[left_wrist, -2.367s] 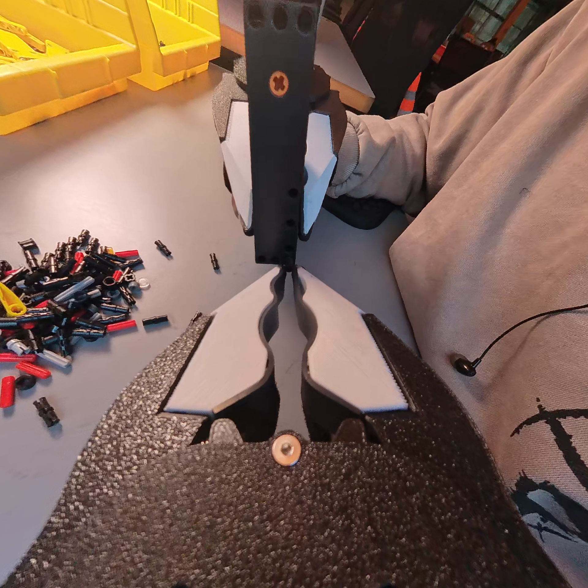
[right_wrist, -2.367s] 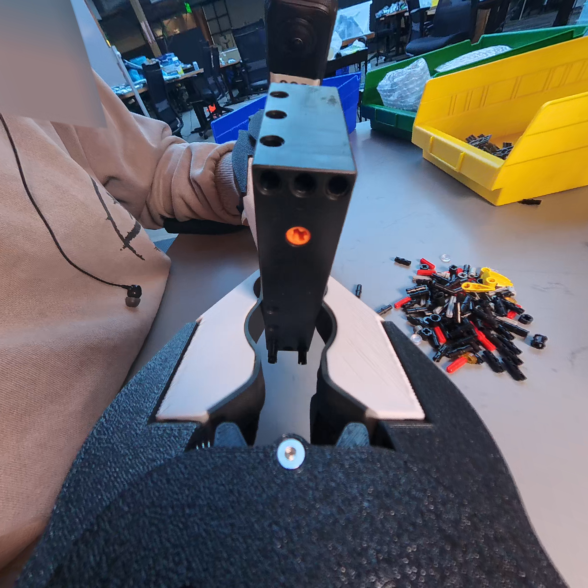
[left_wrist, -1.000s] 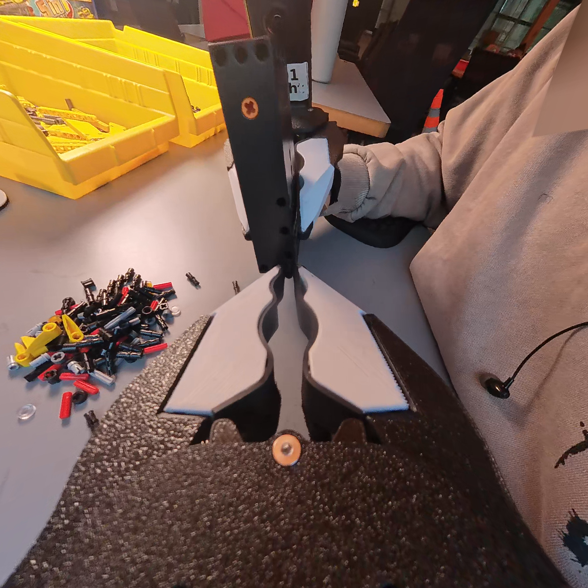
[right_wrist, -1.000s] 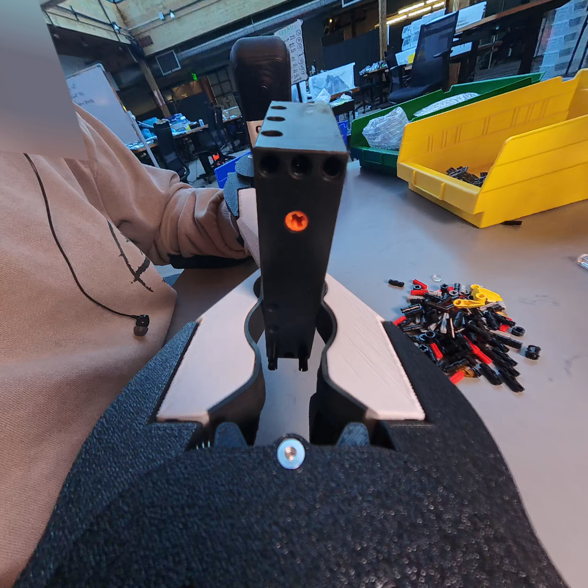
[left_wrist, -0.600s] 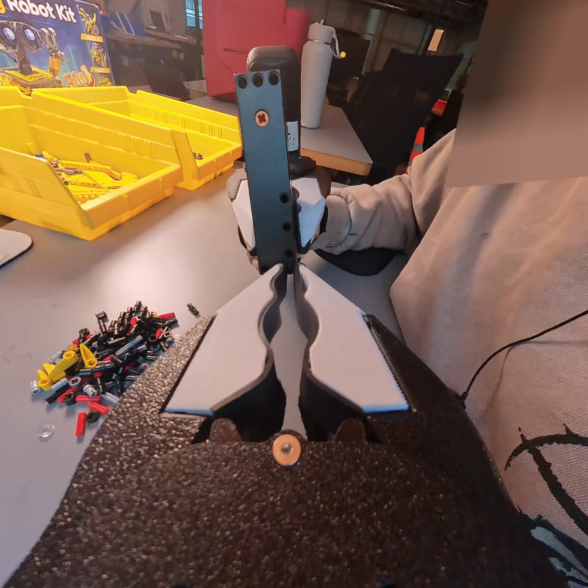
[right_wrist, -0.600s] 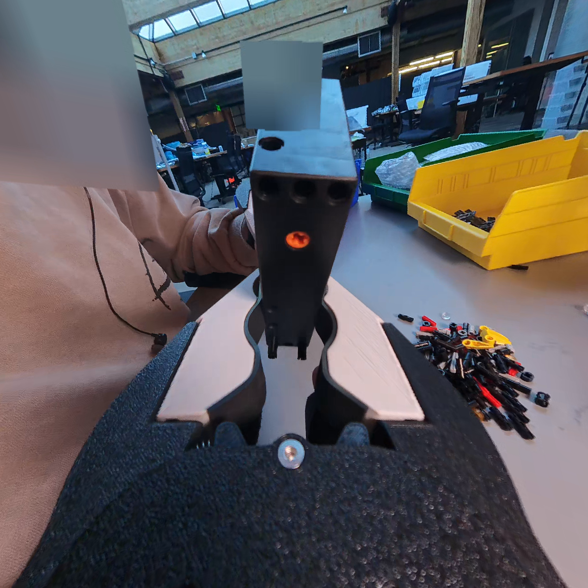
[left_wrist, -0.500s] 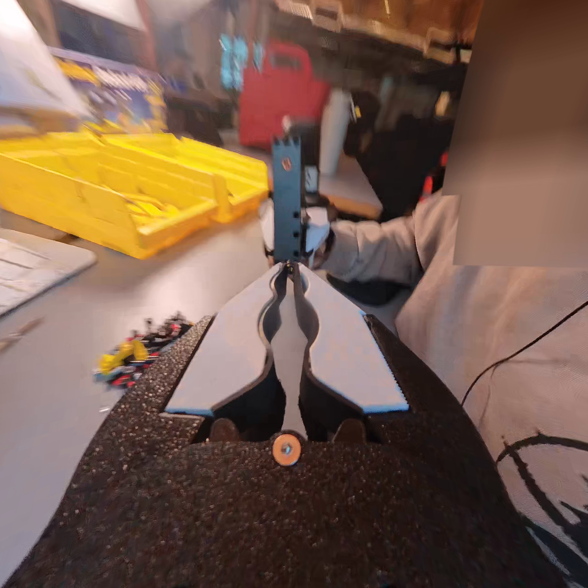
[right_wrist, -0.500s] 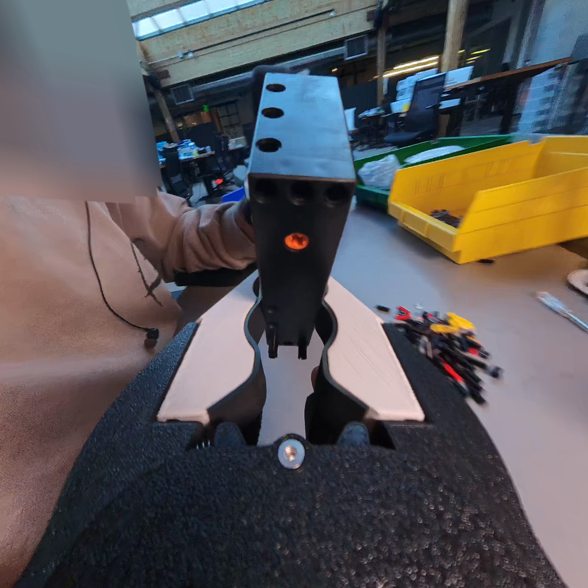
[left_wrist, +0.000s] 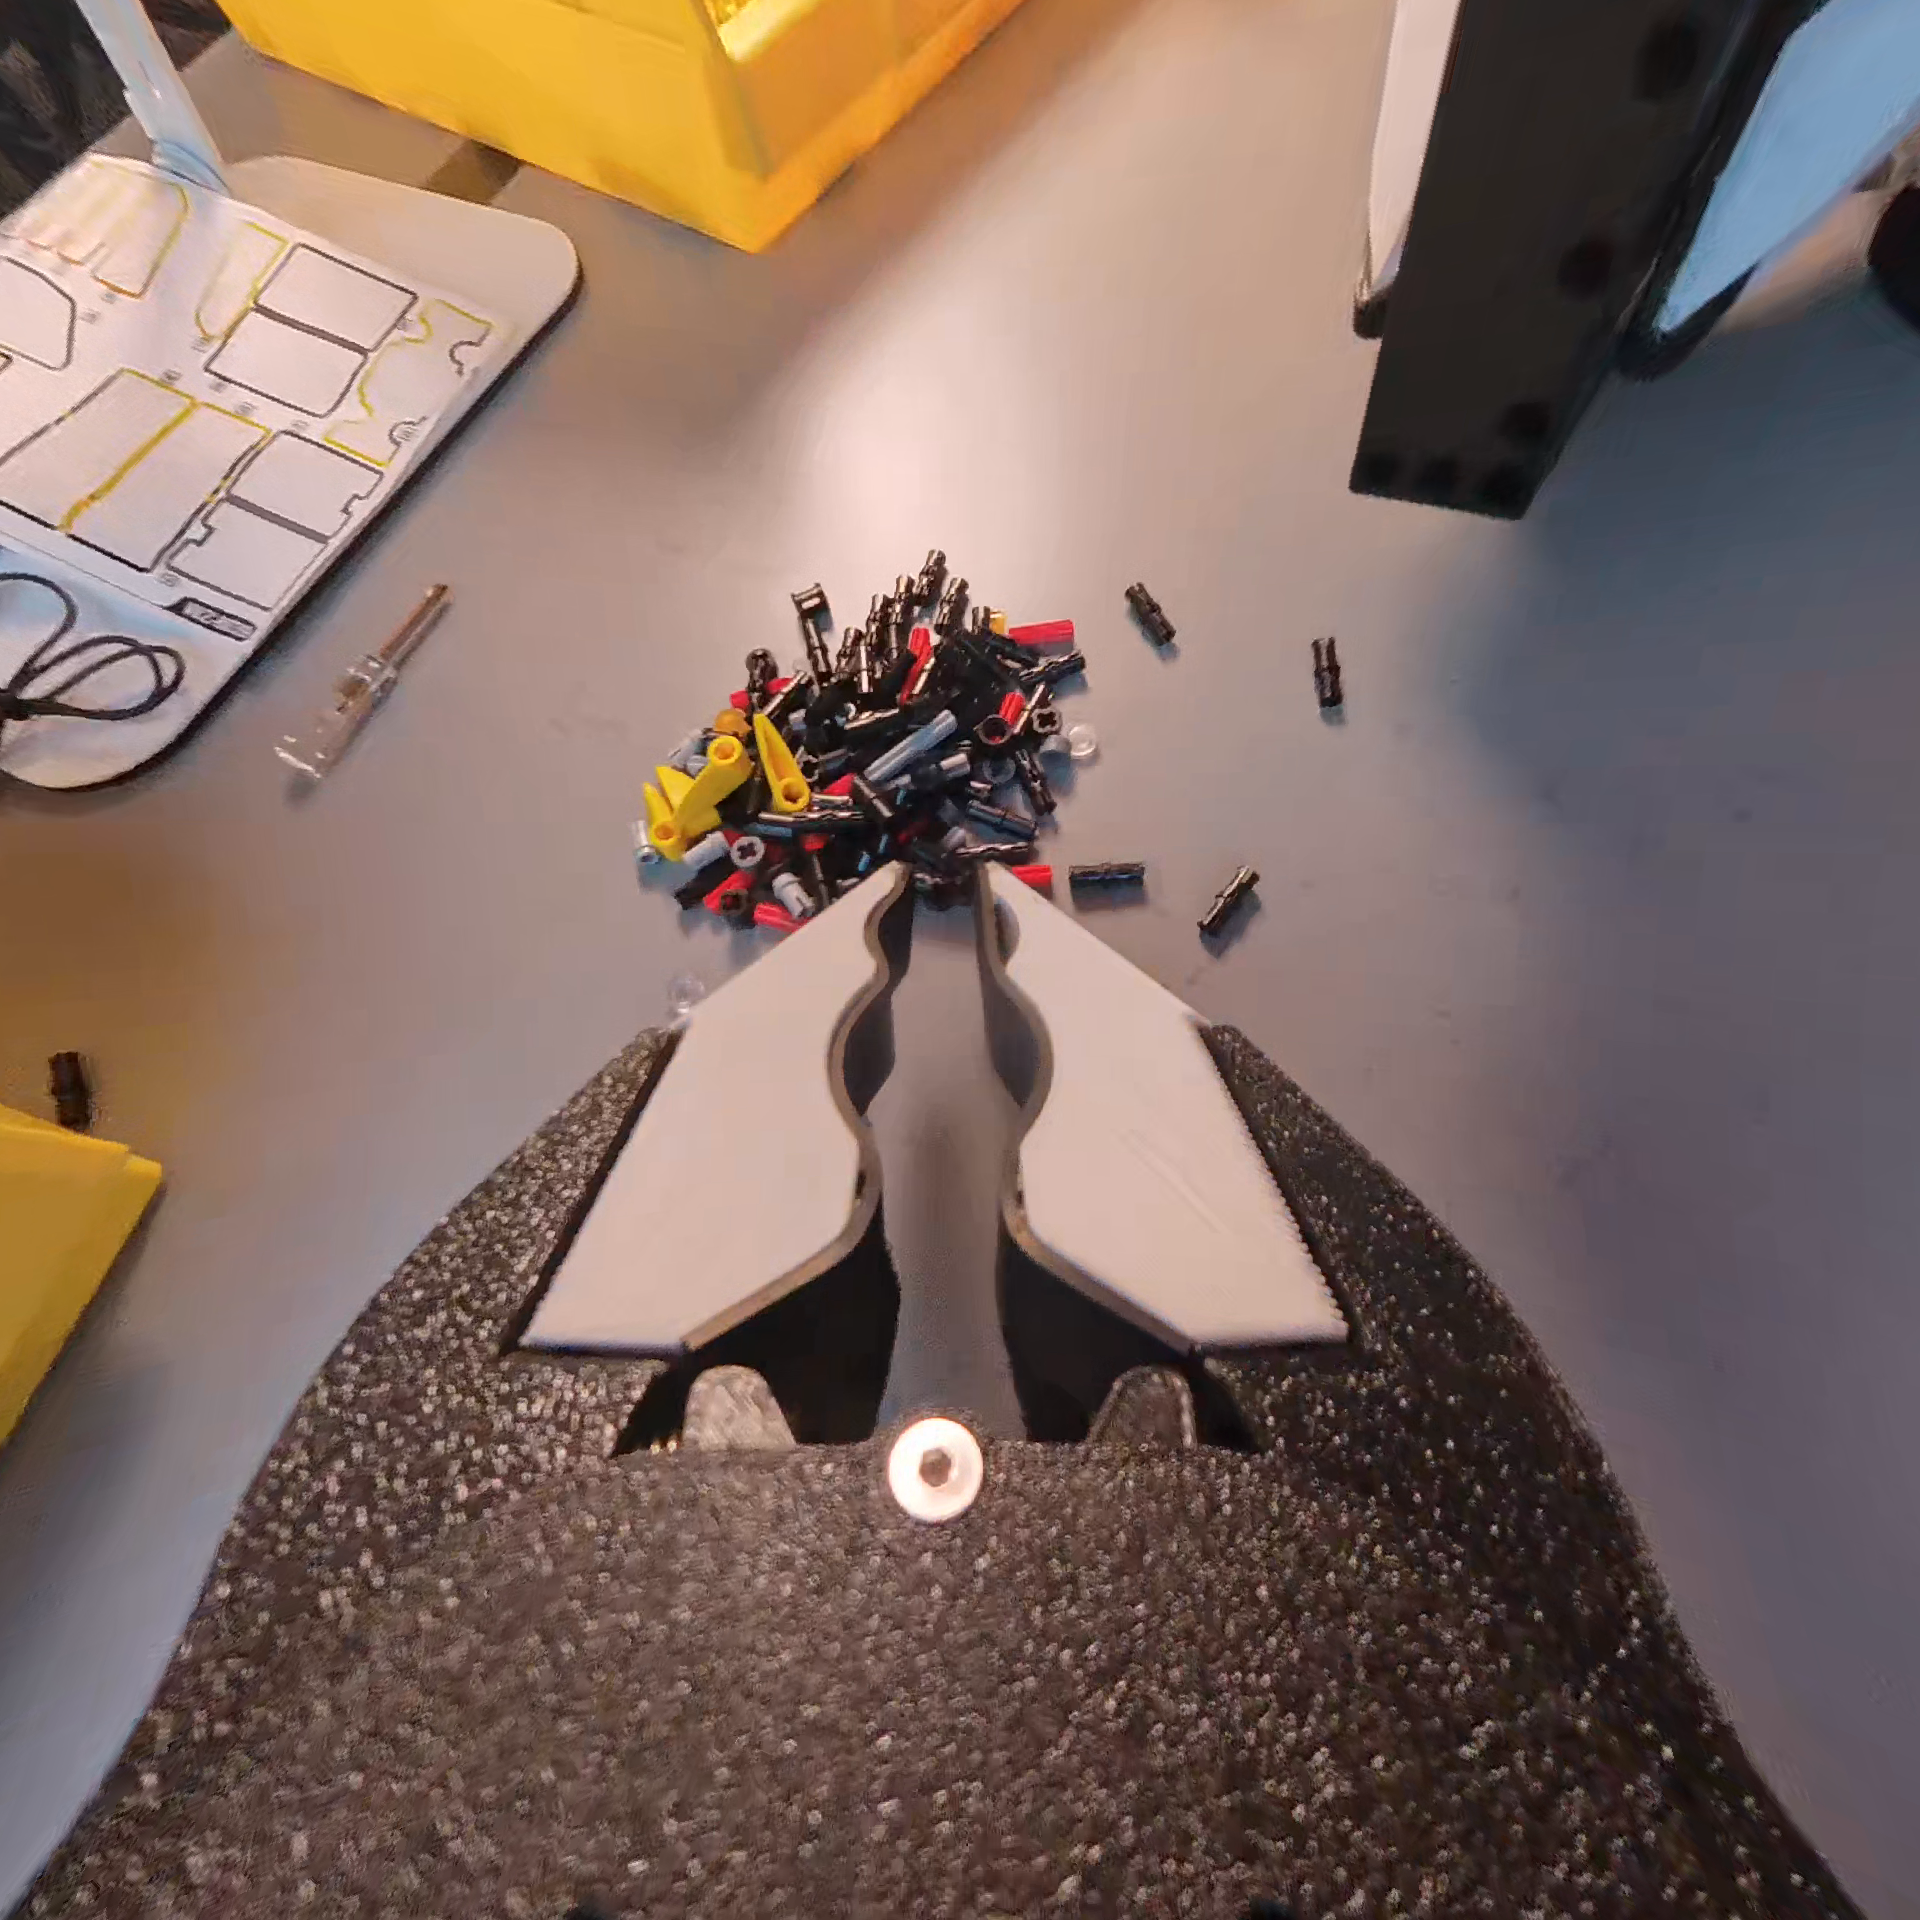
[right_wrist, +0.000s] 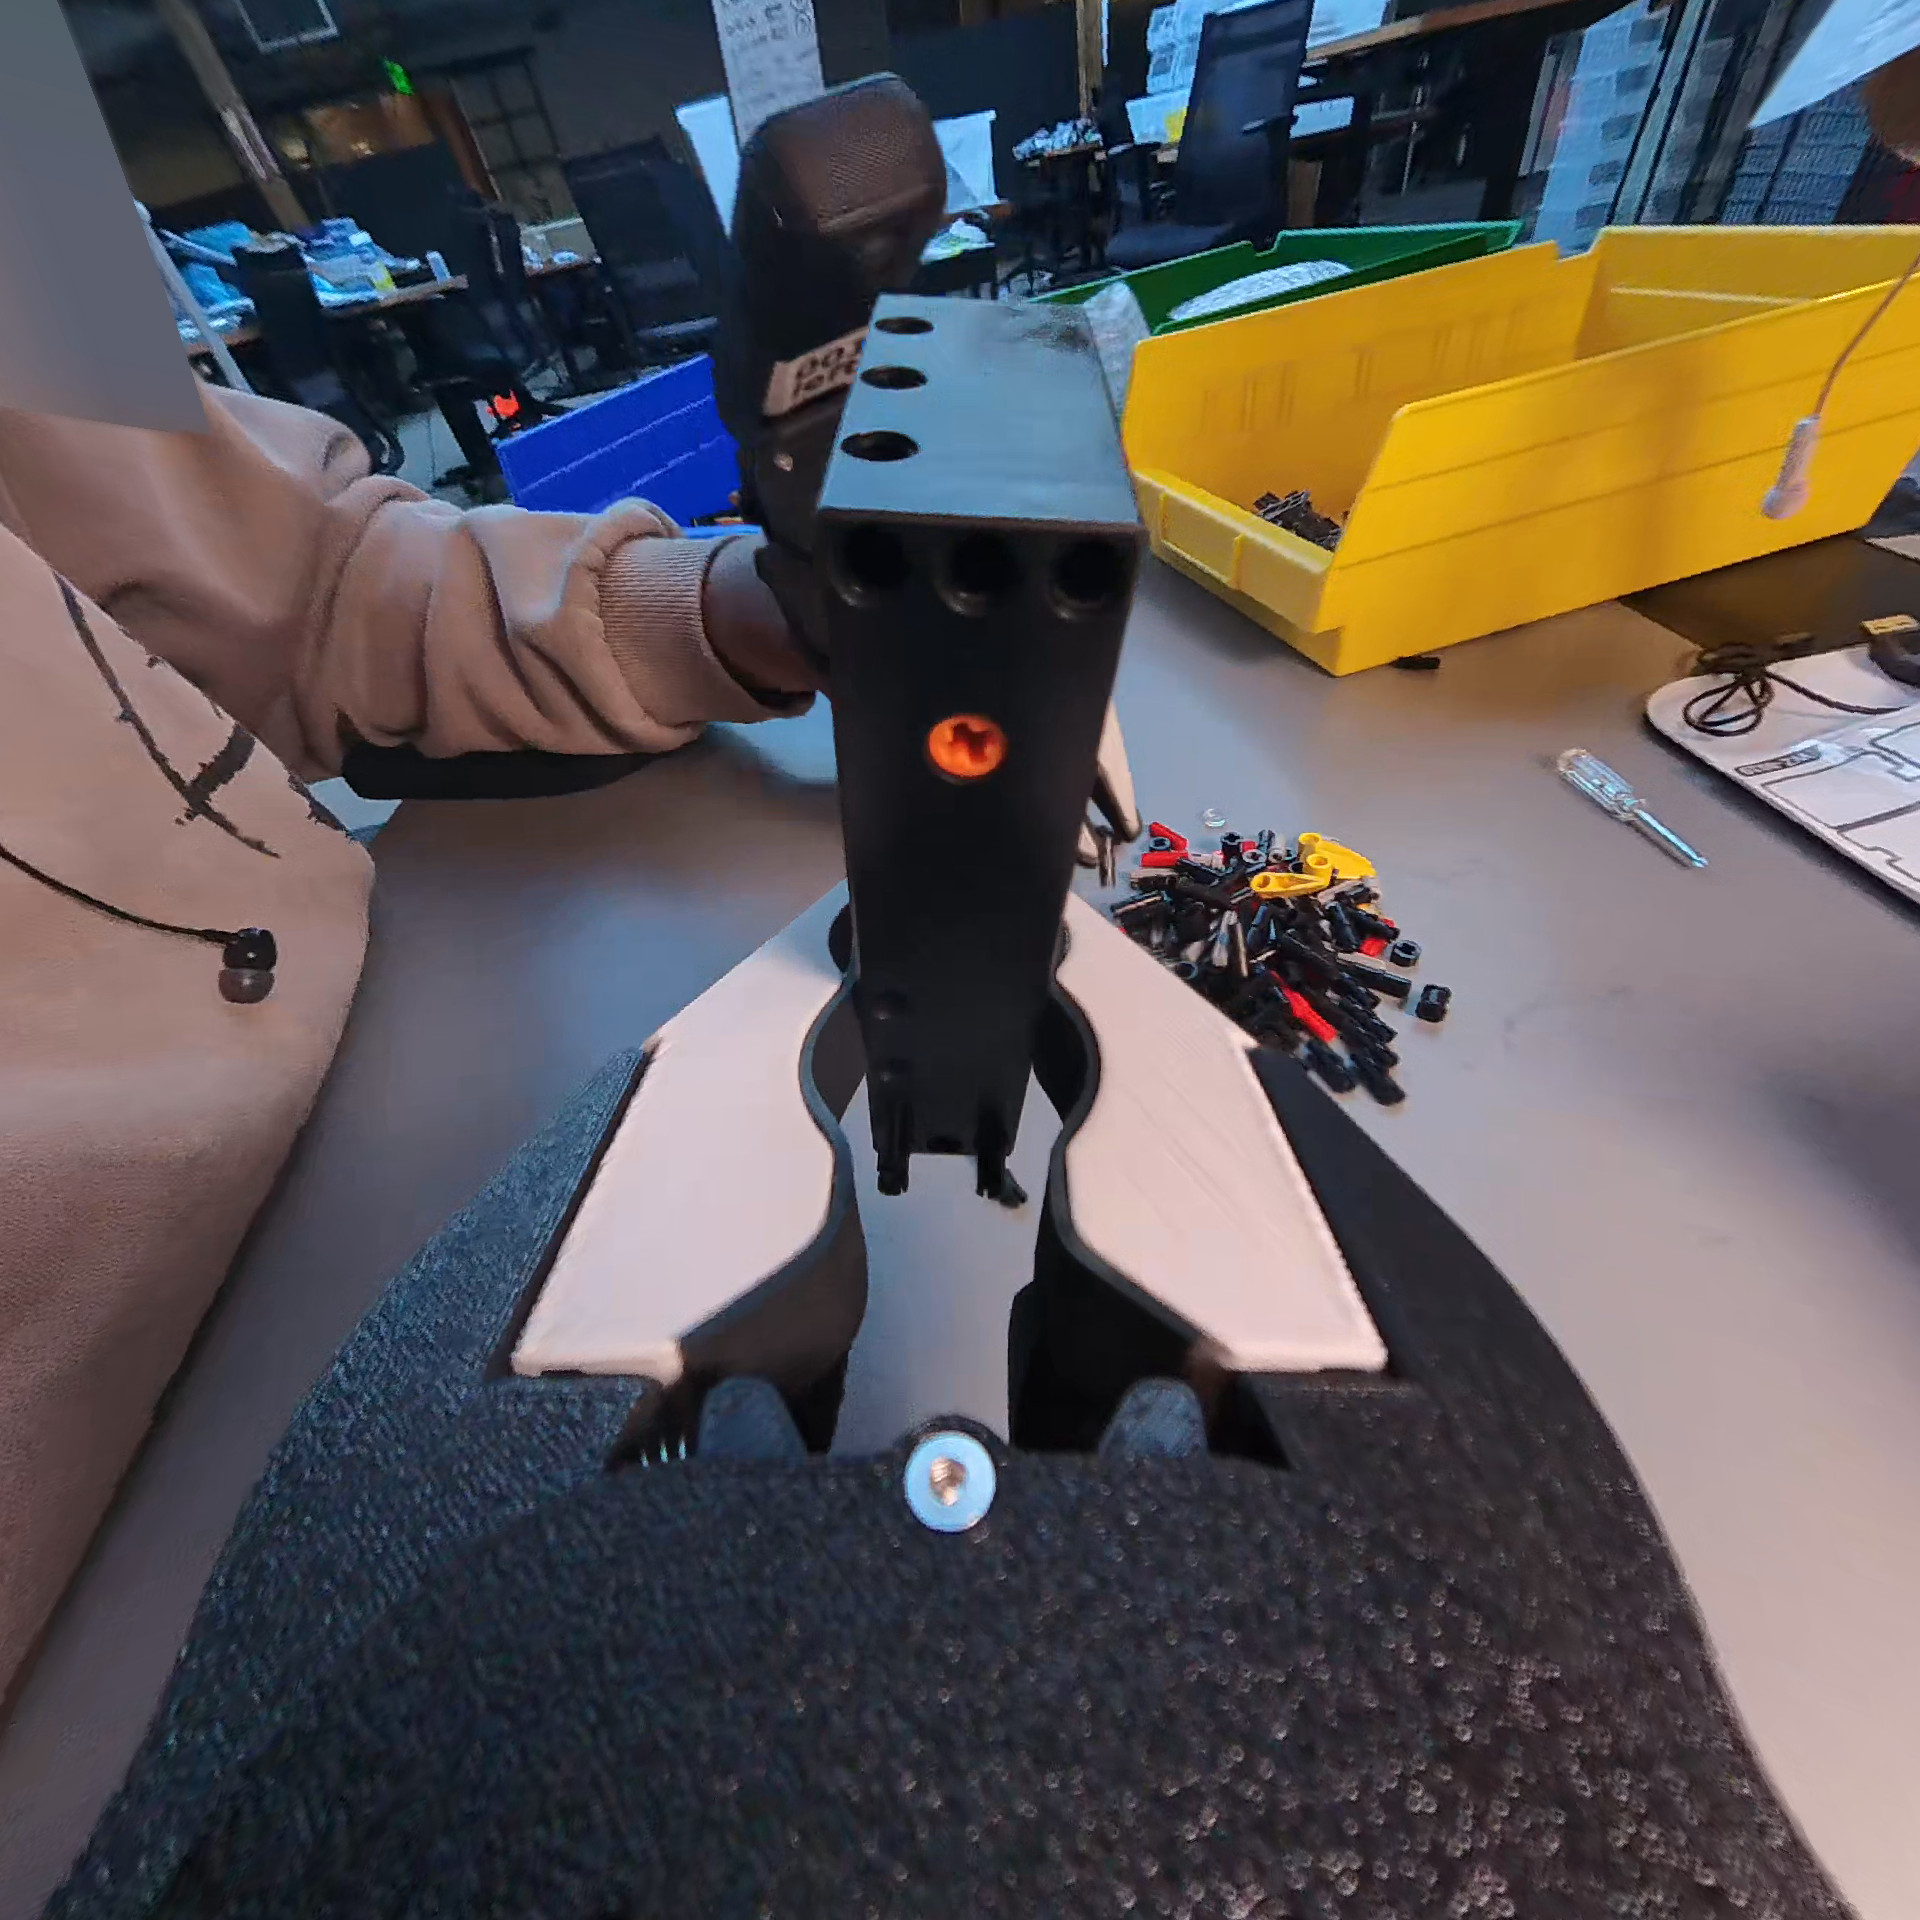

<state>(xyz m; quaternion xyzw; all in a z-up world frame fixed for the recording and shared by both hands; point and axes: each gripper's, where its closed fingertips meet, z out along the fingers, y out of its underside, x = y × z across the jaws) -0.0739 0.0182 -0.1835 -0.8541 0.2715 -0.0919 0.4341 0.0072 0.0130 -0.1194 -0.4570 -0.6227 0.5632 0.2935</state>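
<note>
Left tool (left_wrist: pixel 940 883) points down at the grey surface (left_wrist: pixel 1558 935), jaws narrowly apart, holding nothing, tips at the near edge of a pile of small pins & connectors (left_wrist: pixel 883 758), blk/red/grey/yellow. Far left of it: a white sheet w/ outlined shapes (left_wrist: pixel 208 416) and a coiled blk cord (left_wrist: pixel 83 675) on it. Between sheet & pile lies a clear-handled screwdriver (left_wrist: pixel 364 686). A yellow bin corner (left_wrist: pixel 52 1247) sits at the tool's lower left, 1 blk pin (left_wrist: pixel 68 1086) just beside it; another yellow bin (left_wrist: pixel 675 104) is ahead-left. A few stray blk pins (left_wrist: pixel 1226 899) lie right of the tips. Upper right, the black block (left_wrist: pixel 1507 260) hangs above the surface, clear of the pile.

Right tool (right_wrist: pixel 951 1039) is clamped on that black block (right_wrist: pixel 966 727), upright, 3 holes across its top face, 1 orange screw mid-front. Left of it: a person's beige sleeve (right_wrist: pixel 468 623) and a dangling earbud (right_wrist: pixel 244 966). Right of the block: the pile (right_wrist: pixel 1268 935), the screwdriver (right_wrist: pixel 1631 810), the sheet (right_wrist: pixel 1818 769). Ahead-right: a yellow bin (right_wrist: pixel 1507 436) w/ blk parts inside, a green bin (right_wrist: pixel 1299 260) behind it. Ahead-left: a blue bin (right_wrist: pixel 613 447). Room beyond is dim, w/ desks & office chairs.
</note>
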